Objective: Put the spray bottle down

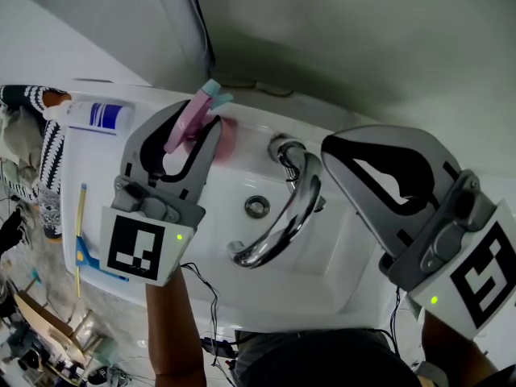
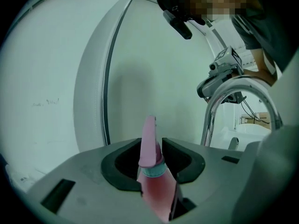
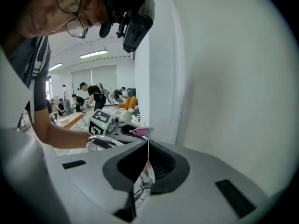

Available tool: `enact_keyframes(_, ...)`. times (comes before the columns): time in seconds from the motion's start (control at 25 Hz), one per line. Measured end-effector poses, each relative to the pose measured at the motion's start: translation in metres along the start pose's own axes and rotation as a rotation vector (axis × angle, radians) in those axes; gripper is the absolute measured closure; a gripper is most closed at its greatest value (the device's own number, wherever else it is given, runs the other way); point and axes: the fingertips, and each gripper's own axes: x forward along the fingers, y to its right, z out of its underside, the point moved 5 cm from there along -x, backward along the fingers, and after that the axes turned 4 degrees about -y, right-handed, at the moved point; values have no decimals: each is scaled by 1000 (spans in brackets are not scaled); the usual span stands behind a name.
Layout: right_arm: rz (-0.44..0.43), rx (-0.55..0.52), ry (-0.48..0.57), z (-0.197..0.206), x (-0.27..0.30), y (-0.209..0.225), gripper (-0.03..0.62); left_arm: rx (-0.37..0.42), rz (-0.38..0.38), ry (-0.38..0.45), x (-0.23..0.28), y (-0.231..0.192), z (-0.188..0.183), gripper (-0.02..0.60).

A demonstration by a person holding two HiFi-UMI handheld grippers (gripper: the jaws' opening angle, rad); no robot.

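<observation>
A pink spray bottle [image 1: 224,139] with a pink trigger head and pale blue collar is clamped between the jaws of my left gripper [image 1: 193,132], over the back left corner of the white sink [image 1: 339,285], close to the wall. In the left gripper view the bottle [image 2: 150,148] rises between the jaws of the left gripper [image 2: 152,171], head pointing up. Whether its base touches the sink is hidden. My right gripper [image 1: 327,147] hovers right of the chrome faucet [image 1: 284,216], jaws closed tip to tip on nothing; the right gripper [image 3: 148,146] looks past them at the spray bottle [image 3: 139,131].
A white tube with a blue label [image 1: 98,115] lies on the sink's left ledge. A blue and yellow tool [image 1: 81,244] lies nearer its front. The drain [image 1: 256,206] sits under the faucet spout. A grey wall [image 1: 363,39] runs close behind.
</observation>
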Motion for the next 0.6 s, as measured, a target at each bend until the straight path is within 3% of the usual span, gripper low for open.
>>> enact_keyframes(0.24,3,-5,5,1,1,0,585,104,37,-22,-1,9,3,449)
enact_keyframes(0.6,12,-14,25,2,2,0,585,107,-2,-33,-10,1,0,436)
